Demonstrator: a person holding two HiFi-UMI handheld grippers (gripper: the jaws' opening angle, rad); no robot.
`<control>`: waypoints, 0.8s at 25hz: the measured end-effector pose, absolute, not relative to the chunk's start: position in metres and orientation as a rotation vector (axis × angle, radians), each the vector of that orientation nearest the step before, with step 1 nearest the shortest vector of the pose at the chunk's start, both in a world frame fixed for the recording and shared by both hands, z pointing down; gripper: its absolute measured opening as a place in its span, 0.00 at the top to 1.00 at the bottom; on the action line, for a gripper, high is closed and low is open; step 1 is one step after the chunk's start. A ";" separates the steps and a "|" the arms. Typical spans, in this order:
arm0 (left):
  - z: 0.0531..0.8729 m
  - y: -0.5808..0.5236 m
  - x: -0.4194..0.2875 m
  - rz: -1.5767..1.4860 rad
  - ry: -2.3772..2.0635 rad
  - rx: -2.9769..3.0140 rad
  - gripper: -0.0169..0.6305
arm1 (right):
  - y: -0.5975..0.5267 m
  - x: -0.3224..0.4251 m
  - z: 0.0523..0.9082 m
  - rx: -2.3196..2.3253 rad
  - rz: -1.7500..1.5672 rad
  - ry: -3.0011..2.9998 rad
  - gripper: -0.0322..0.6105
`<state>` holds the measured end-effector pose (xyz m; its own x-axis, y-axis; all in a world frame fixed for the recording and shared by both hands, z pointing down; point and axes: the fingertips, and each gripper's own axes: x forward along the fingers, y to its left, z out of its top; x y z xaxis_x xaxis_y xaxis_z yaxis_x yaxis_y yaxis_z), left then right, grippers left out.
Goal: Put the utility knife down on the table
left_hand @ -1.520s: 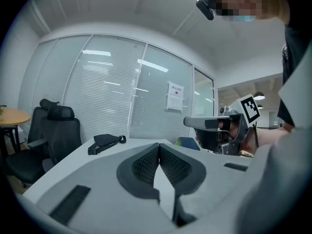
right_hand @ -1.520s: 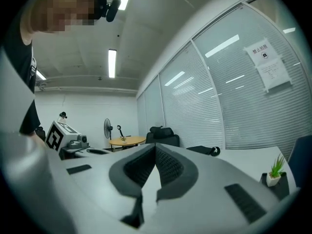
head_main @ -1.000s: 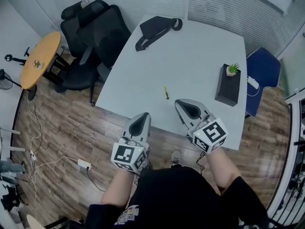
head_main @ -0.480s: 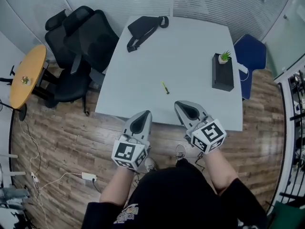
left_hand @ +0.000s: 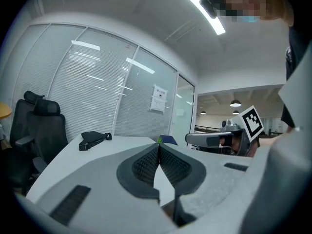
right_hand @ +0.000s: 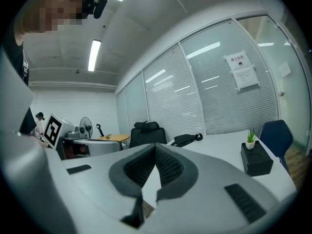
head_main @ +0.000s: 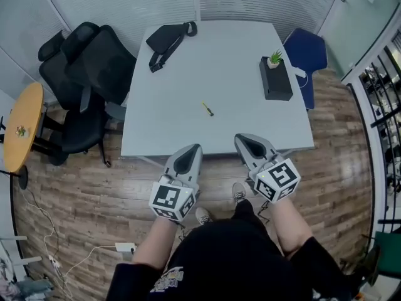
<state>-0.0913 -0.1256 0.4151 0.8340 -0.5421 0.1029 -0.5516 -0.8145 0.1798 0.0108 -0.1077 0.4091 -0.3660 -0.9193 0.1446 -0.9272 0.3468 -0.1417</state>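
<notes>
Head view is showing:
- one white table [head_main: 250, 124], carrying one utility knife [head_main: 207, 108], one black bag [head_main: 168, 37], one black box [head_main: 276, 83] and one potted plant [head_main: 274, 58]
- two black office chairs [head_main: 103, 68]
- one blue chair [head_main: 305, 50]
- one round wooden table [head_main: 22, 127]
- two grippers: left gripper [head_main: 195, 147], right gripper [head_main: 239, 137]

Utility knife [head_main: 207, 108]: a thin yellow sliver on the table [head_main: 250, 115] in the head view, too small to tell blade from handle.
Round wooden table [head_main: 19, 133]: cut off by the head view's left edge; the small thing on it too small to name.
Blue chair [head_main: 307, 50]: partly hidden behind the table's far corner.
Plant [left_hand: 159, 141]: only a green tip showing, the rest behind the left gripper [left_hand: 158, 147] with its jaws together.
Wall notice [left_hand: 158, 99]: print too small to read (likewise in the right gripper view).
</notes>
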 end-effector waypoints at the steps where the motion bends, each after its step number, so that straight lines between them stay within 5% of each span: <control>1: 0.415 -0.123 -0.092 0.072 -0.836 2.818 0.96 | -0.105 0.010 0.409 1.761 0.310 -2.539 0.95; 20: 0.412 -0.107 -0.120 0.054 -0.825 2.829 0.97 | -0.089 -0.016 0.405 1.784 0.291 -2.528 0.95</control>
<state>-0.1203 -0.1074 0.4125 0.8443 -0.5285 0.0888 -0.5356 -0.8260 0.1755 -0.0158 -0.0886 0.4050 -0.3407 -0.9304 0.1350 -0.9368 0.3238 -0.1326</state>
